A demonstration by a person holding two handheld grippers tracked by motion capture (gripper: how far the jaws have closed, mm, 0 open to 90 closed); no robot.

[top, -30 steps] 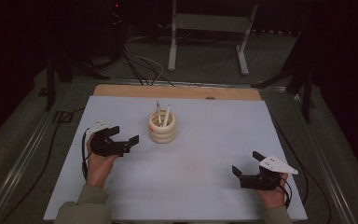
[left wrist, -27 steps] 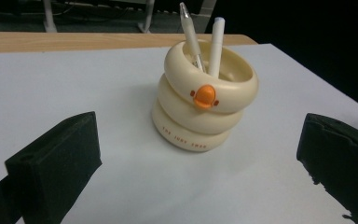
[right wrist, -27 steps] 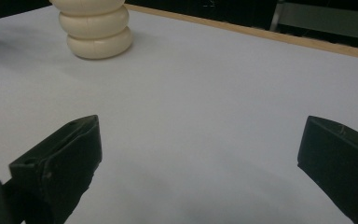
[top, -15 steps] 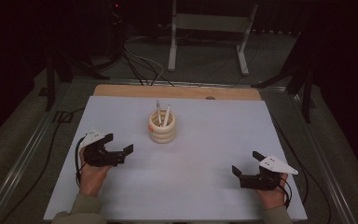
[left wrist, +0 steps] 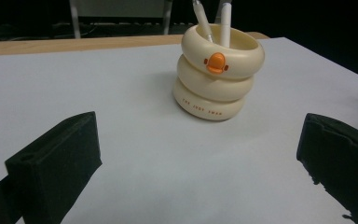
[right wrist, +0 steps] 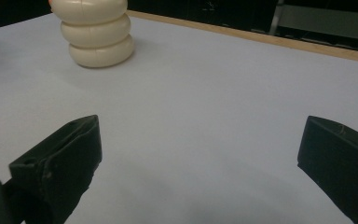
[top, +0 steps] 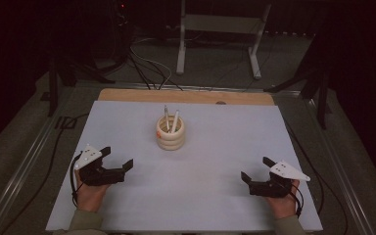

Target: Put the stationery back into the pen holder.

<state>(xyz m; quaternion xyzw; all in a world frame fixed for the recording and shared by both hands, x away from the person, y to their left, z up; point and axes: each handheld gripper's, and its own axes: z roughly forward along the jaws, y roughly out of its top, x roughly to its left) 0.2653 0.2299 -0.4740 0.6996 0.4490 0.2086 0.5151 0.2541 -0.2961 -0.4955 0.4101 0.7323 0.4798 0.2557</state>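
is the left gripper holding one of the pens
No, the left gripper rests open on the table, apart from the pen holder, where both pens stand.

A cream pen holder (top: 170, 133), shaped as three stacked rounded rings, stood upright near the middle of the pale surface (top: 200, 196). An orange duck bill with two small eyes marked its top ring, and small orange lettering ran along the bottom ring. Two white pens (top: 171, 119) leaned inside it, tips rising above the rim.
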